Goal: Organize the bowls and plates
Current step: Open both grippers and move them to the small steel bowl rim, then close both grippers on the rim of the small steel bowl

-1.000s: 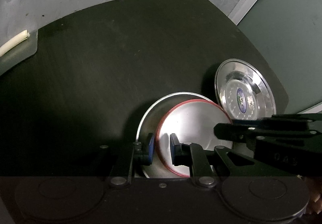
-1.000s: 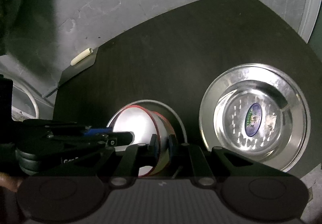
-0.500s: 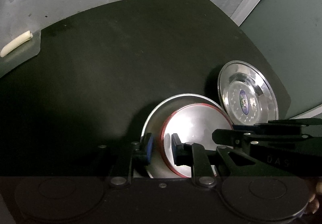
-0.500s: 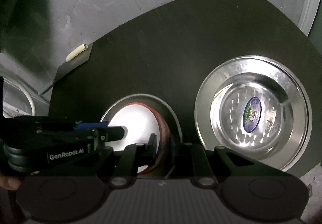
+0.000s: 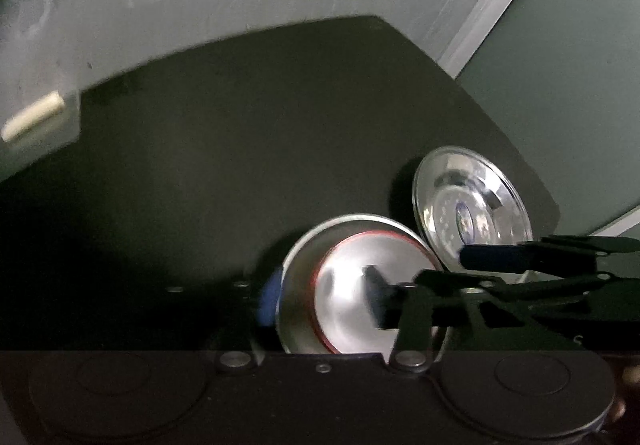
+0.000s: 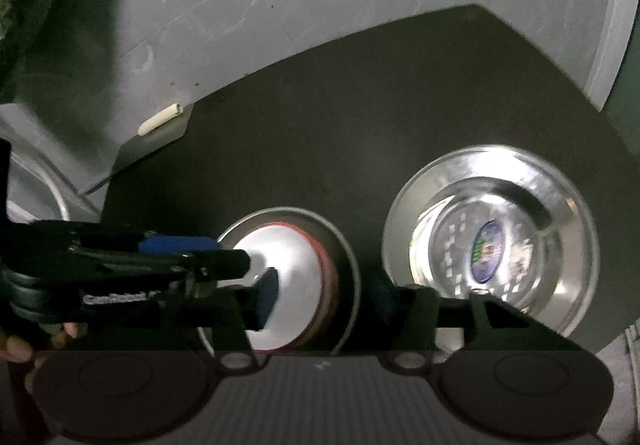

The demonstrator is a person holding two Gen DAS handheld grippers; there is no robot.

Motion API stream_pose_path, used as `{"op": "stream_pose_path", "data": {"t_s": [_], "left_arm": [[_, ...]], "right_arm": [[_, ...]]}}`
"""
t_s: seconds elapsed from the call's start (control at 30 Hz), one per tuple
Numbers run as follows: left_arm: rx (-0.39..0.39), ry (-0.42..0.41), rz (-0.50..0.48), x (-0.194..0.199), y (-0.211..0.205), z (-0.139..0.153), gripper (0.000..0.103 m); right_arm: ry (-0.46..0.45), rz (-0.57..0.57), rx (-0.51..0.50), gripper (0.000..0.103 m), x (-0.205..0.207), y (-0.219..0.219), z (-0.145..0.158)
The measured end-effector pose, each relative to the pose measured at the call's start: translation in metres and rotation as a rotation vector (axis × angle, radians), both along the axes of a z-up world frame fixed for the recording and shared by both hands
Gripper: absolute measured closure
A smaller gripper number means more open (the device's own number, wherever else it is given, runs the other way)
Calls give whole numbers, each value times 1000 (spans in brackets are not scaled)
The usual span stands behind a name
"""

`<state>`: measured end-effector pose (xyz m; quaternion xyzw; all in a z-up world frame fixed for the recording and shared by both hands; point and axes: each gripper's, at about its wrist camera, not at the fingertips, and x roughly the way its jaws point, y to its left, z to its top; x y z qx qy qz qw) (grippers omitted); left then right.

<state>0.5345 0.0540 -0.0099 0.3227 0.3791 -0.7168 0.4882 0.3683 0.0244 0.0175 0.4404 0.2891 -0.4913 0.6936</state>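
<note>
On the far left, a small white stick [image 6: 161, 119] is lying on the grey floor just off the corner of the dark mat [image 5: 240, 149], apart from everything and playing no part in the work.

Next comes the left gripper [image 5: 320, 303]. Its jaws are opening around the near-left rim of the nested pair: one blue pad [image 5: 267, 303] is standing outside the wall of the steel bowl [image 5: 296, 285], the other inside the red bowl [image 5: 352, 301]. Neither pad is visibly pressing, so the grip is being let go. This is probably because the red bowl is already sitting where it belongs, inside the steel one, and needs no more support.

The right gripper [image 6: 324, 299] is mirroring that on the opposite rim. Its jaws are opening too, one pad [image 6: 267, 299] over the red bowl's pale inside and the other beyond the steel bowl's wall on the plate side. Two-sided holding would have kept the bowl level while it went in; releasing both sides together should leave it seated without tipping.

Furthest right, the steel plate [image 6: 490, 241] with a blue sticker is resting flat on the mat, just beside the bowls. By my reading, the bowls are sorted into one stack and the plate is keeping its own spot.
</note>
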Motion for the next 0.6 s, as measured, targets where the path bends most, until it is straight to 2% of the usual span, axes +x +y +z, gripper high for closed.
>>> {"op": "stream_pose_path", "data": {"t_s": [0.03, 0.13, 0.23, 0.37, 0.43, 0.6], "left_arm": [[-22, -18, 5, 1, 1, 3, 40], [-54, -33, 10, 6, 0, 7, 37], [-67, -47, 29, 12, -1, 9, 26], [-83, -83, 53, 20, 1, 7, 10], [-77, -106, 55, 23, 0, 5, 6], [-31, -161, 64, 32, -1, -1, 2]], "right_arm": [[-2, -10, -6, 41, -2, 2, 1], [-1, -38, -15, 33, -8, 7, 3], [3, -64, -25, 25, -10, 12, 5], [20, -93, -37, 7, -13, 18, 8], [21, -104, -31, 2, -12, 21, 6], [56, -134, -16, 0, -7, 26, 3]]}}
